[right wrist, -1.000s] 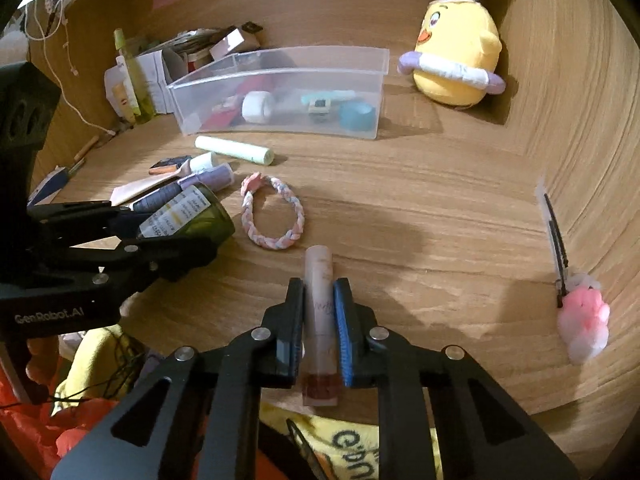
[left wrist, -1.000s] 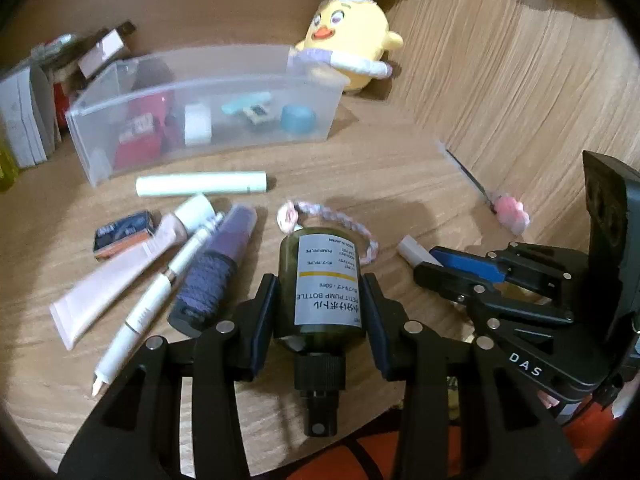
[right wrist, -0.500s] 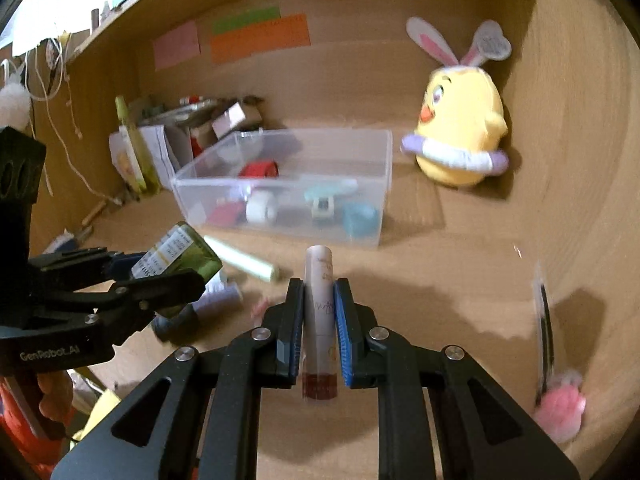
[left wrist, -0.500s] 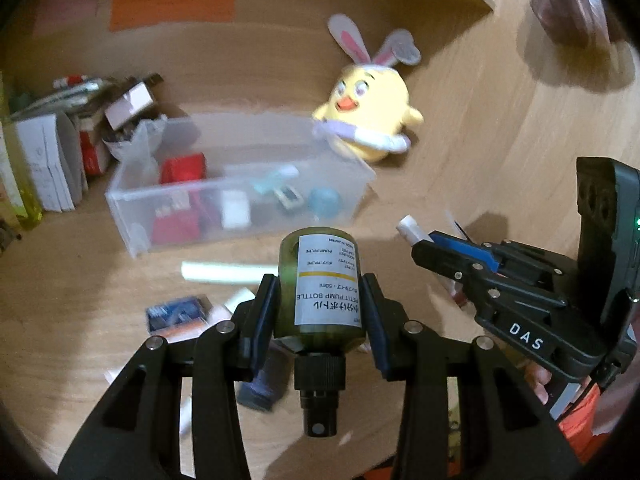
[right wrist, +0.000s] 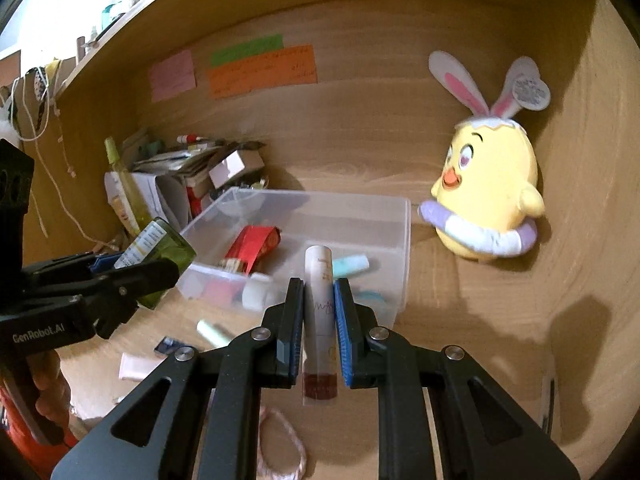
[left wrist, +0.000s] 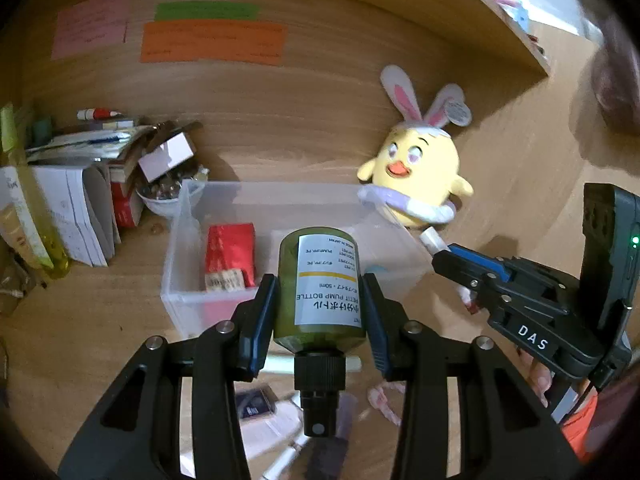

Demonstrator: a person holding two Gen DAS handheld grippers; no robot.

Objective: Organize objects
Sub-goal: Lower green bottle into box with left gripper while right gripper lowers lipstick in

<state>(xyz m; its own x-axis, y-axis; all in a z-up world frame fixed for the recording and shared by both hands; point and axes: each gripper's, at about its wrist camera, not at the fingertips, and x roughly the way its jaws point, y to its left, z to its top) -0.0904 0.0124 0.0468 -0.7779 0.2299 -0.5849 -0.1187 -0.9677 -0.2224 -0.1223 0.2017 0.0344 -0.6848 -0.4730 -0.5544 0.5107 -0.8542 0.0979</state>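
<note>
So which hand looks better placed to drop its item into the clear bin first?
Probably the right gripper: its tube already points over the clear bin. The left gripper, holding the green bottle, looks short of the bin's near wall.

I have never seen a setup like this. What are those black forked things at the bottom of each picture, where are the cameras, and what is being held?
No robot here: a person holds a hand-held gripping tool in each hand, and each tool carries a wide-angle camera looking along its two fingers. One picture is from the left tool, clamped on a green pump bottle. The other is from the right tool, clamped on a slim pale tube. Each tool also shows in the other's view. Ahead on the wooden desk sits a clear plastic bin holding a red packet and small items. A yellow chick toy stands beside it. More tubes and a braided band lie below.
</note>
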